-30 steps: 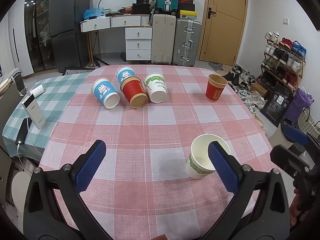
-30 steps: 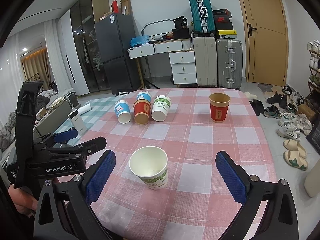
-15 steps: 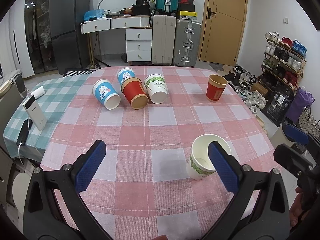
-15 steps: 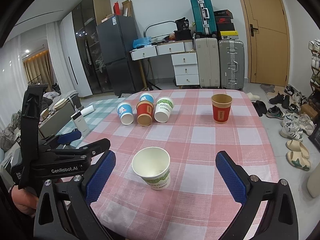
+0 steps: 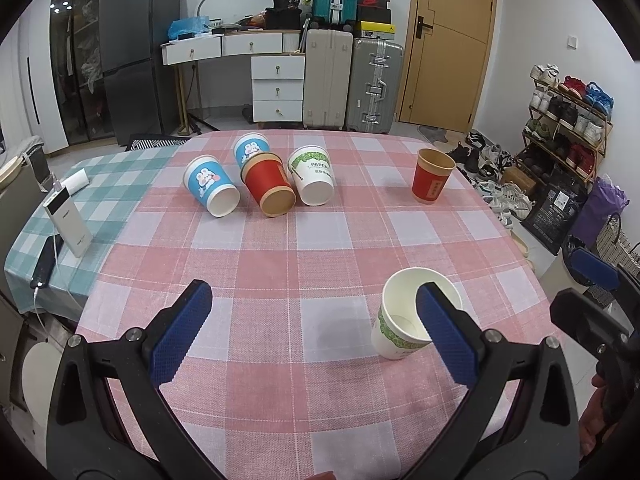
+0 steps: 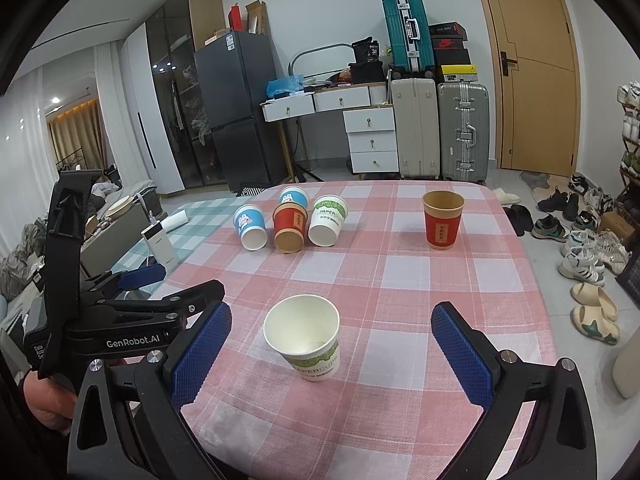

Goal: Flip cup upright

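Observation:
A white paper cup with a green band (image 6: 306, 340) stands upright near the table's front; it also shows in the left wrist view (image 5: 400, 320). A red cup (image 5: 431, 176) stands upright at the far right (image 6: 442, 220). Several cups lie on their sides at the far left: a blue one (image 5: 210, 190), a second blue one behind (image 5: 250, 150), a red one (image 5: 268, 188) and a white one (image 5: 312, 176). My left gripper (image 5: 308, 332) is open and empty over the front of the table. My right gripper (image 6: 332, 356) is open, its jaws either side of the white cup without touching it.
The table has a red-and-white checked cloth (image 5: 320, 248) and a green checked part at the left (image 5: 108, 200). A power bank (image 5: 68, 224) and a phone (image 5: 44, 260) lie there. Suitcases, drawers and a fridge stand behind; shoes lie at the right.
Both grippers have drawn back slightly from the table. The cups have not moved.

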`<state>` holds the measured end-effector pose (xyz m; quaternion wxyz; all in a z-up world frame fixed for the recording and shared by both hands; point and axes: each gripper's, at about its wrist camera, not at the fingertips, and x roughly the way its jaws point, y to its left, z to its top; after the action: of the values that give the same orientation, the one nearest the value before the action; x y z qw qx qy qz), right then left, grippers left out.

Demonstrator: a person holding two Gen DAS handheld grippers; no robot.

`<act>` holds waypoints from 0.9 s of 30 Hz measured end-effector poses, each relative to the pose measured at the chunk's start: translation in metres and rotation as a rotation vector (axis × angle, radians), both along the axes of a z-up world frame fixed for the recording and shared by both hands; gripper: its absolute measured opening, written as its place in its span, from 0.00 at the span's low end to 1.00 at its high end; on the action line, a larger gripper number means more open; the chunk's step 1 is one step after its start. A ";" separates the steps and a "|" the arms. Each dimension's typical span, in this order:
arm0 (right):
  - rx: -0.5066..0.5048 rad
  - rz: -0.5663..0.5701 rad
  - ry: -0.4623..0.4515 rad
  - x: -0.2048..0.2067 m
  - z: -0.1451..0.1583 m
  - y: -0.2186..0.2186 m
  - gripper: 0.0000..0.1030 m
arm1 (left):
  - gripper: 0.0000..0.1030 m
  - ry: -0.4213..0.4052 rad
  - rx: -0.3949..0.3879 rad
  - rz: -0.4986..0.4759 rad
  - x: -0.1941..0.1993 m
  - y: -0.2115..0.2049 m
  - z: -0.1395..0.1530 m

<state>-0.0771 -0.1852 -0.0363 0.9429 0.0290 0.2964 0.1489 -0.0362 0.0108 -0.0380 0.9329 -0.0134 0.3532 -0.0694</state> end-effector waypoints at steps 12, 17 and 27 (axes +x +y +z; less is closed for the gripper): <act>0.005 -0.003 0.000 -0.001 0.000 -0.001 0.99 | 0.99 0.009 -0.005 -0.004 0.001 -0.002 -0.005; 0.005 -0.005 0.000 -0.001 0.000 -0.001 0.99 | 0.99 0.009 -0.004 0.002 0.001 0.000 -0.005; 0.007 -0.006 0.003 -0.002 -0.001 -0.002 0.99 | 0.99 0.018 -0.013 0.004 0.002 0.001 -0.006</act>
<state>-0.0794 -0.1869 -0.0370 0.9428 0.0334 0.2974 0.1468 -0.0340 0.0118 -0.0442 0.9297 -0.0207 0.3610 -0.0697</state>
